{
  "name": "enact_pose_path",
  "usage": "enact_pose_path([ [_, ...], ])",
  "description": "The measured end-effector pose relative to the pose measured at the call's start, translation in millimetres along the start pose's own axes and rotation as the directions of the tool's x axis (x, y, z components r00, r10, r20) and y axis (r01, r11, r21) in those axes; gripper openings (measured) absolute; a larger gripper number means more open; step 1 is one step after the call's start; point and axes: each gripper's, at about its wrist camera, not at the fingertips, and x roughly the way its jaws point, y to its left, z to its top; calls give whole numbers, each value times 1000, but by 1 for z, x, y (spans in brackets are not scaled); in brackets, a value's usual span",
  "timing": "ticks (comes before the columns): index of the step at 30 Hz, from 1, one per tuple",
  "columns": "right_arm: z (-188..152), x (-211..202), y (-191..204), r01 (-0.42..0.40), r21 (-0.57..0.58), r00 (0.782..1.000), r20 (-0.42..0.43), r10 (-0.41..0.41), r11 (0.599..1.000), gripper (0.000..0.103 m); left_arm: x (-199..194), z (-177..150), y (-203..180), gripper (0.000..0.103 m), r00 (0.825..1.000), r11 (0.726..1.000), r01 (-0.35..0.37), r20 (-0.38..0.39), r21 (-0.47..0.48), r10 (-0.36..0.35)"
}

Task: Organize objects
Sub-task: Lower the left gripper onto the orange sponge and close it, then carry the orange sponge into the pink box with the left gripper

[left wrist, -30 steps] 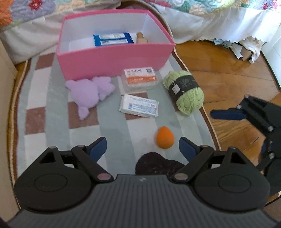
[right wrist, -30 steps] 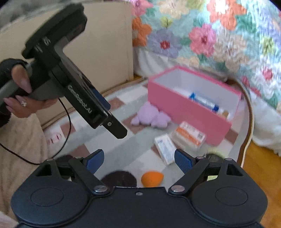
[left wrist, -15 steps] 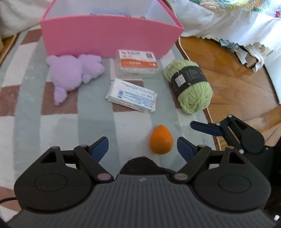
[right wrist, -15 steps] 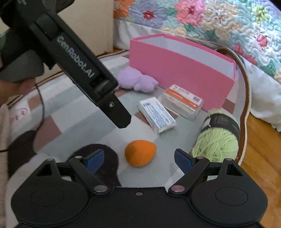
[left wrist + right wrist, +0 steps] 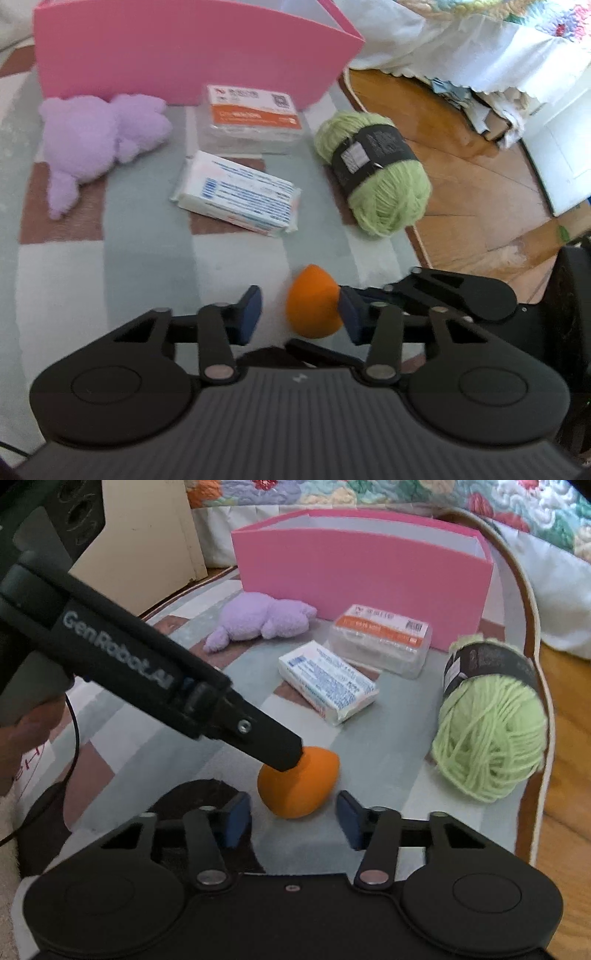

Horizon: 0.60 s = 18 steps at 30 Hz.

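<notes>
One pink box, one purple plush toy, one clear plastic case, one white packet, one green yarn ball, one orange sponge.

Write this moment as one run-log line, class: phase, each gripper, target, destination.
phase: approach | left gripper: open, straddling orange sponge | right gripper: open, just short of sponge | destination: pink box | sponge on rug

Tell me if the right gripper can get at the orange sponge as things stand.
Probably, but awkwardly. The sponge lies just ahead of the right gripper, whose jaws are open, yet the left gripper already brackets it, crowding the approach.
</notes>
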Motion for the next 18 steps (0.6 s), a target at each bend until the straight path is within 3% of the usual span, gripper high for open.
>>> enact_pose_path([
  [1,-1,0,2,6,-7,1000,6,-6,1000,46,1,-1,-1,31,1000,1000,14,-4,2,-14],
  [10,4,-16,6,1,2,1000,7,-1,1000,44,-21,-7,-11,29,998,999,53,21,-7,-53],
  [18,31,-60,21,-17,-70,999,46,20,997,44,-83,14,-33,29,996,990,79,35,118,-83],
])
